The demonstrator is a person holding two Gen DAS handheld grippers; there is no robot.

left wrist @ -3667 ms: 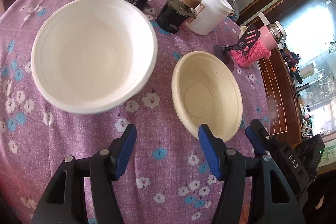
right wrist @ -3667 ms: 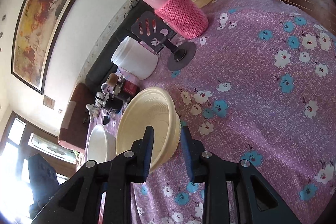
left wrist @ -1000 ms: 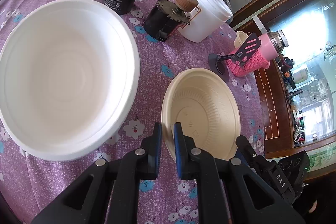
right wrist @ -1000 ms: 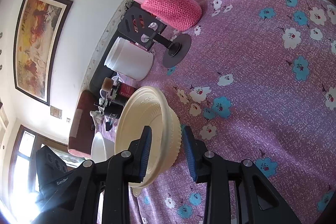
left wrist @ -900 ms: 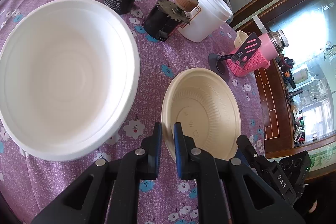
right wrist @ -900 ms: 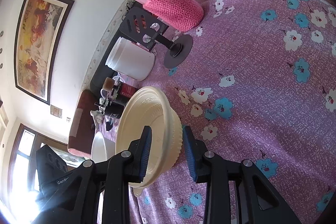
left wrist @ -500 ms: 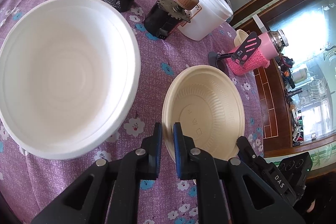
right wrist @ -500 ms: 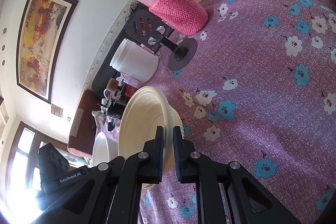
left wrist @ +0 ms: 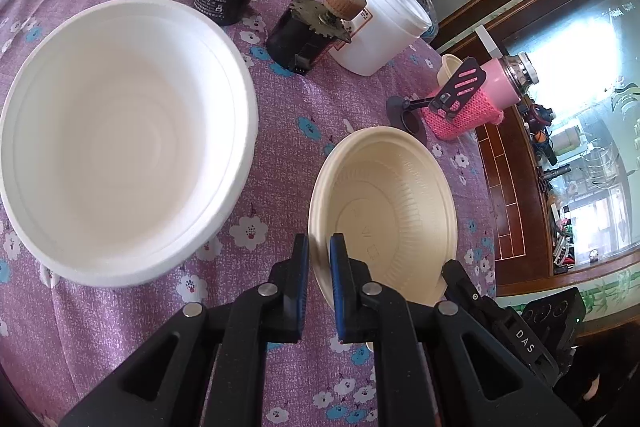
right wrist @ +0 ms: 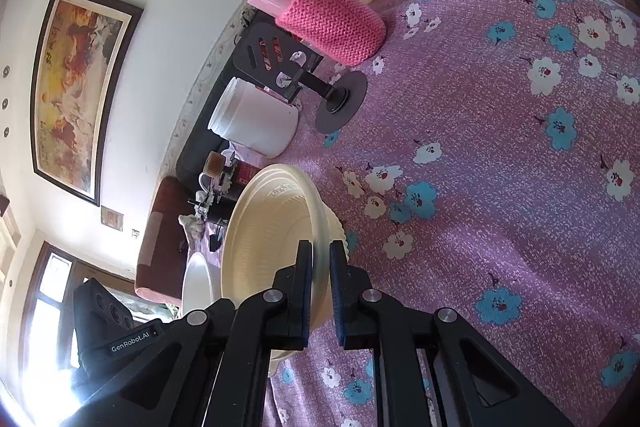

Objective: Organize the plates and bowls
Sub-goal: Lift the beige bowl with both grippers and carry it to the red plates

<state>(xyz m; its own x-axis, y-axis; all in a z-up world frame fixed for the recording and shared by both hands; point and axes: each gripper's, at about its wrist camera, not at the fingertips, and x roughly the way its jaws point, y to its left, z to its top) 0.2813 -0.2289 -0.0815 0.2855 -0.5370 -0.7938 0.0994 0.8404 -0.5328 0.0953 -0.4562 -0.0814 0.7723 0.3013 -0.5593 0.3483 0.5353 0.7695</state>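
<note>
now both tongs grip the cream bowl [left wrist: 384,211] by its rim: the left tongs [left wrist: 318,259] pinch the near-left edge, the right tongs [right wrist: 320,267] the opposite edge (seen side-on there). it sits tilted over the table [left wrist: 280,131], and the white bowl [left wrist: 120,135], its likely nesting target, lies just left, nearer the left hand.

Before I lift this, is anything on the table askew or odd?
The pink sleeved bottle lies on its side near the phone stand. Both grippers pinch the cream bowl rim; nothing is spilled.
</note>
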